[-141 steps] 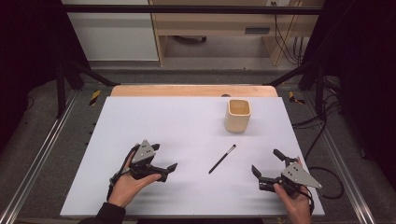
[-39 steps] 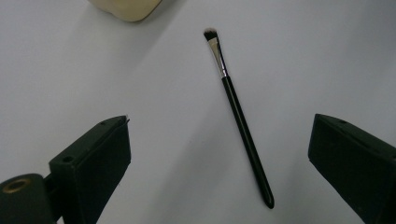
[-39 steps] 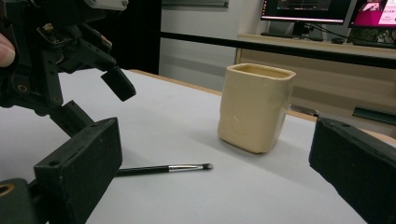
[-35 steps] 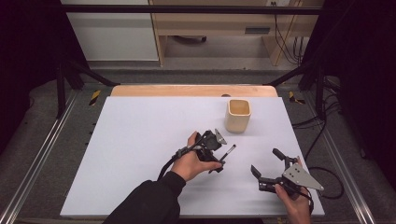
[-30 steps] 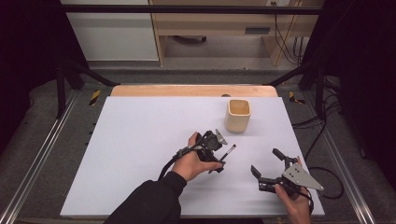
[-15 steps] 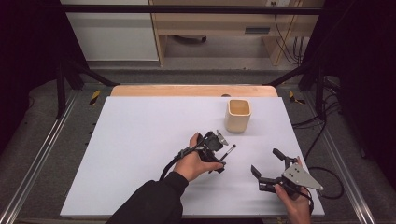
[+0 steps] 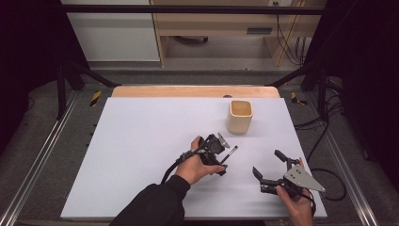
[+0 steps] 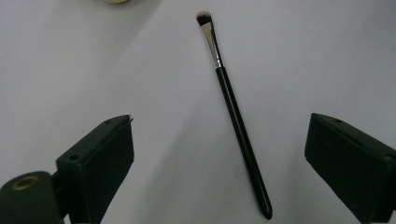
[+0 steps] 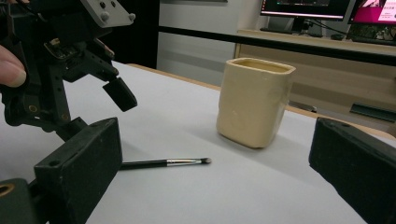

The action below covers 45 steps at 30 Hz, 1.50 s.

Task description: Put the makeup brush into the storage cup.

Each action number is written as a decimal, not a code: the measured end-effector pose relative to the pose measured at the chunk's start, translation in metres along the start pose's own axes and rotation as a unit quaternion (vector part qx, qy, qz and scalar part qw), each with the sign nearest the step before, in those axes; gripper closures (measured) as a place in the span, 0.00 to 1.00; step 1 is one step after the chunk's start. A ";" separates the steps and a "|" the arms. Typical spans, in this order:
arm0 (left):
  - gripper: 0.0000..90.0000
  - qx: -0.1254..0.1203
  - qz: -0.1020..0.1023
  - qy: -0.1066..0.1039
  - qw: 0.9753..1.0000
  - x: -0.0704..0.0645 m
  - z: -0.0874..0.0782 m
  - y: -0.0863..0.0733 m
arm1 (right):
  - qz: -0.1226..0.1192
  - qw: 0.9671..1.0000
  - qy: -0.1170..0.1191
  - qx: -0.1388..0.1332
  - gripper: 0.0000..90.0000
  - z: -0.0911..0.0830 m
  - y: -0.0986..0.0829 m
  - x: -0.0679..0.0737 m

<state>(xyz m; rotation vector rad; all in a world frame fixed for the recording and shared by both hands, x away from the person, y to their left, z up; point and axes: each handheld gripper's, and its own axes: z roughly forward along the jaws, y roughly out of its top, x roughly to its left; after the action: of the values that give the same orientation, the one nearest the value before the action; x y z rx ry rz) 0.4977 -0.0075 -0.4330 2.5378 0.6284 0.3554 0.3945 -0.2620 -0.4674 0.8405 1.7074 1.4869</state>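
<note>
The left gripper has its jaws wide open around the brush, not touching it. The right gripper is open and empty. The inside of the cup, upper centre, looks empty.

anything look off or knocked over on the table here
Nothing stands out. The cream cup stands upright, with no spill around it. The makeup brush lies flat and whole on the white table, between the open jaws of the left tool. The right tool is open, apart from both.

A cream cup stands on the white table.
</note>
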 end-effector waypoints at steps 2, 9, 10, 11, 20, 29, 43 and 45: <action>0.09 0.000 -0.002 0.000 1.000 -0.001 0.001 0.000 | 0.001 1.000 0.000 0.001 0.03 0.000 0.000 0.000; 0.10 0.006 -0.005 -0.002 1.000 -0.003 0.008 -0.002 | 0.001 1.000 0.000 0.002 0.03 0.000 0.000 0.000; 0.10 0.006 -0.005 -0.002 1.000 -0.003 0.008 -0.002 | 0.001 1.000 0.000 0.002 0.03 0.000 0.000 0.000; 0.10 0.008 -0.004 -0.003 1.000 -0.004 0.009 -0.002 | 0.001 1.000 0.000 0.002 0.03 0.000 0.000 0.000; 0.15 0.009 -0.010 -0.008 1.000 -0.004 0.012 -0.004 | 0.001 1.000 0.000 0.004 0.04 0.000 0.000 0.000; 0.45 0.017 -0.021 -0.018 0.999 -0.004 0.012 -0.007 | 0.000 1.000 0.000 0.004 0.04 0.000 0.000 0.000; 0.75 0.028 -0.037 -0.029 0.999 -0.010 0.016 -0.004 | 0.001 1.000 -0.001 0.005 0.04 0.000 0.000 0.000; 0.79 0.029 -0.039 -0.031 0.998 -0.010 0.017 -0.004 | 0.001 1.000 0.000 0.005 0.04 0.000 0.000 0.000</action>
<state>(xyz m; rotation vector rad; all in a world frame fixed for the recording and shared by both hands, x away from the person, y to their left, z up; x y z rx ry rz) 0.4938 -0.0161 -0.4502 2.5605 0.7206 0.2332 0.3946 -0.2622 -0.4679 0.8479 1.7151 1.4800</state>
